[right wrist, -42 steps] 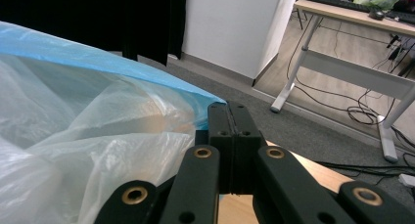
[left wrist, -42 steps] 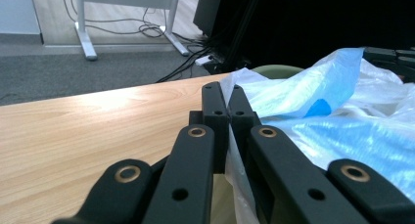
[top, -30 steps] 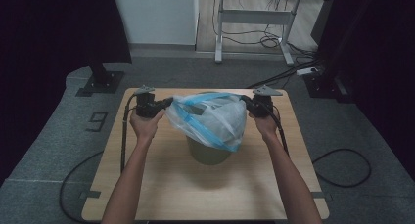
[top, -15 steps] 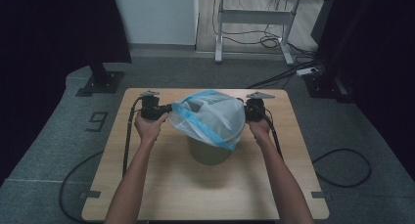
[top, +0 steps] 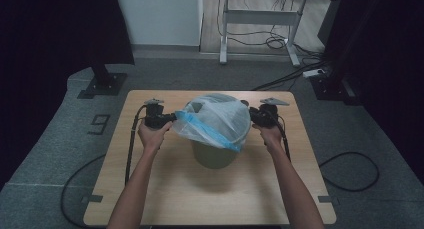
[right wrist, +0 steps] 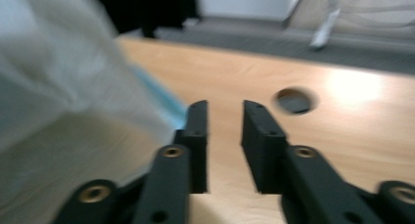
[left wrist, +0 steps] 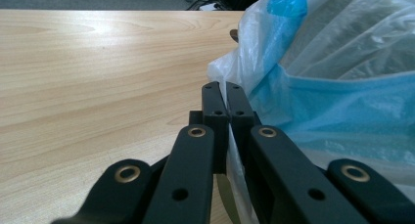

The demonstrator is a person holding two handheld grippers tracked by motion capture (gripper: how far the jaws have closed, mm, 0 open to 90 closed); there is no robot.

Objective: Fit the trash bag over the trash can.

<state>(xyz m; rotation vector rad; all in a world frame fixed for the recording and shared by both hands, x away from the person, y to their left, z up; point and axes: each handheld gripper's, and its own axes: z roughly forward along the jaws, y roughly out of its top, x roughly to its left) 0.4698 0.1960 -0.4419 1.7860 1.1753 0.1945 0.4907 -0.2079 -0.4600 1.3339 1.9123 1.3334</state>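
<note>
While left gripper (left wrist: 226,94) clamps plastic bag (top: 217,120) edge over green bin (top: 215,156), right gripper (right wrist: 224,111) jaws, just opening, stand apart, nothing between, beside bag.

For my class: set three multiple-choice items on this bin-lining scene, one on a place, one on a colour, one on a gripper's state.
1. Where does the bin stand?
A. on the wooden table
B. on the floor
C. on a chair

2. What colour is the band on the plastic bag?
A. red
B. blue
C. yellow

3. How does the left gripper stand?
A. wide open
B. lying on the floor
C. shut on the bag's edge

Answers: 1 A, the high view shows it on the tabletop; 2 B, a blue strip crosses the bag; 3 C, its jaws pinch the film.
</note>
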